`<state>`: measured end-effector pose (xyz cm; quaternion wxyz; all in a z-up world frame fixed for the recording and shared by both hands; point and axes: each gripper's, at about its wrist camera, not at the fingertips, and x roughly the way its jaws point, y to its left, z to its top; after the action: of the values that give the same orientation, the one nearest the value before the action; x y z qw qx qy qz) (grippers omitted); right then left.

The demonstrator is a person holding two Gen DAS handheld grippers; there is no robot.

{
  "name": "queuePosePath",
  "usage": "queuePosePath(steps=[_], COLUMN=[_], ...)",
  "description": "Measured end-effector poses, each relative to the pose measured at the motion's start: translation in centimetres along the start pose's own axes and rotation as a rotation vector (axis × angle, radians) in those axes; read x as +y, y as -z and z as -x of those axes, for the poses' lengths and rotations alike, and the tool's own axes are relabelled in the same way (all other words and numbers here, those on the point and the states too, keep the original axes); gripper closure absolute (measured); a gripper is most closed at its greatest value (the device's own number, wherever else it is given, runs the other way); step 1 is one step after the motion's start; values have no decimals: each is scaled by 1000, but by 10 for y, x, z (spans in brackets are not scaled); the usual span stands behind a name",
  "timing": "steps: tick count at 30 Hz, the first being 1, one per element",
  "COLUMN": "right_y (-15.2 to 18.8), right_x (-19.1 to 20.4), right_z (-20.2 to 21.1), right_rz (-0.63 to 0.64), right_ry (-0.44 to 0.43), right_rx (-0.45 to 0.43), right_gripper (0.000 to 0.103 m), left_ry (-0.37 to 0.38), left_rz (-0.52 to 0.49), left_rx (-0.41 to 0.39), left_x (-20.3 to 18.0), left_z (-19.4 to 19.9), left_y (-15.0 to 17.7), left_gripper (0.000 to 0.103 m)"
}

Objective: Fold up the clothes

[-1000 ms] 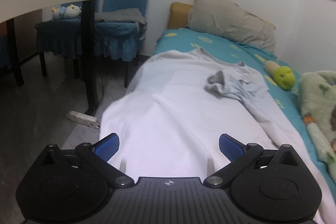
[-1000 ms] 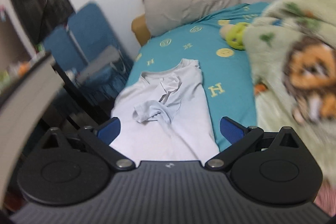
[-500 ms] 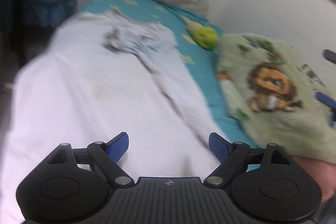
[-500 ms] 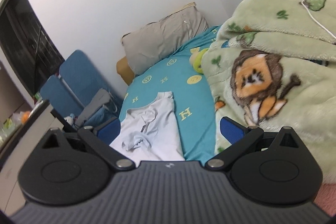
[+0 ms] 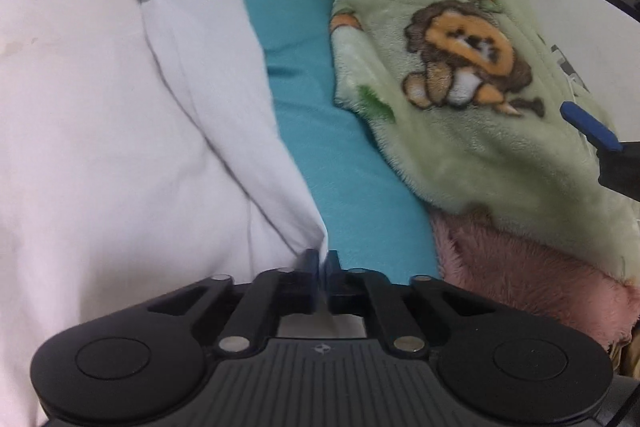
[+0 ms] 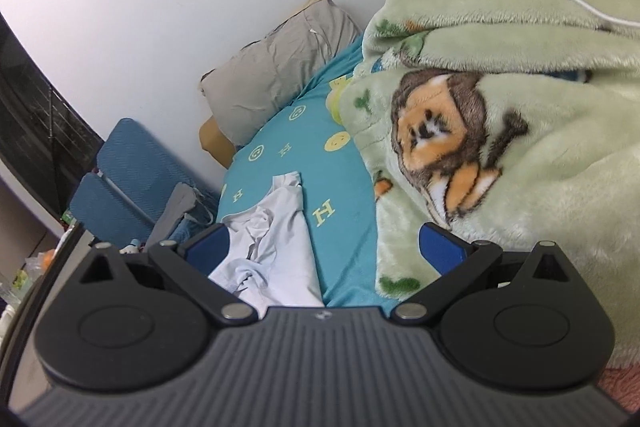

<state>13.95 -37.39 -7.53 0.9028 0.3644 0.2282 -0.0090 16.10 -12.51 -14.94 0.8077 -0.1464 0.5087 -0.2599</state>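
Now the left gripper (image 5: 319,261) is pinched tight on the near right corner of the white shirt (image 5: 132,115), which lies spread along the bed (image 5: 352,163) beside the lion blanket (image 5: 460,75). Half a second ago its jaws stood wide apart above the cloth. The right gripper (image 6: 324,247) stays spread wide, holding nothing.
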Motion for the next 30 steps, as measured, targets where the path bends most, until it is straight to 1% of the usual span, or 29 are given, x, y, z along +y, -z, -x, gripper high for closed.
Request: queuePosePath(steps=[3, 7, 10, 12, 15, 18, 19, 20, 21, 23, 24, 25, 26, 29, 30], right_y=[2, 4, 5, 7, 9, 13, 14, 15, 17, 19, 20, 22, 23, 27, 28], right_x=[1, 5, 8, 12, 17, 22, 23, 25, 26, 30, 32, 34, 36, 44, 46], right_z=[-1, -1, -3, -4, -8, -11, -12, -13, -13, -13, -13, -13, -13, -16, -20], right_rz=[-1, 2, 12, 26, 50, 77, 85, 90, 96, 105, 110, 115, 119, 143, 146], right_ry=[-13, -27, -32, -29, -24, -15, -14, -13, -13, -12, -11, -11, -10, -6, -2], right_rx=[10, 22, 32, 39, 53, 69, 75, 80, 84, 88, 90, 93, 95, 94, 99], right_gripper=[0, 0, 0, 0, 0, 0, 0, 0, 0, 0, 0, 0, 0, 0, 0], left_ry=[21, 89, 126, 98, 16, -69, -97, -112, -108, -86, -70, -57, -45, -50, -56], left_rz=[42, 167, 253, 260, 273, 271, 253, 239, 234, 239, 250, 256, 261, 279, 288], left_rx=[-3, -20, -19, -18, -14, 30, 49, 62, 64, 55, 39, 21, 3, -70, -97], left_x=[11, 39, 68, 86, 111, 129, 131, 133, 135, 137, 138, 140, 141, 148, 151], left_z=[21, 69, 97, 109, 117, 107, 101, 99, 98, 99, 102, 104, 107, 107, 106], left_y=[-3, -16, -27, -32, -33, -26, -23, -21, -19, -19, -22, -27, -32, -65, -77], left_gripper=[101, 101, 101, 101, 101, 101, 100, 100, 99, 90, 80, 66, 62, 44, 35])
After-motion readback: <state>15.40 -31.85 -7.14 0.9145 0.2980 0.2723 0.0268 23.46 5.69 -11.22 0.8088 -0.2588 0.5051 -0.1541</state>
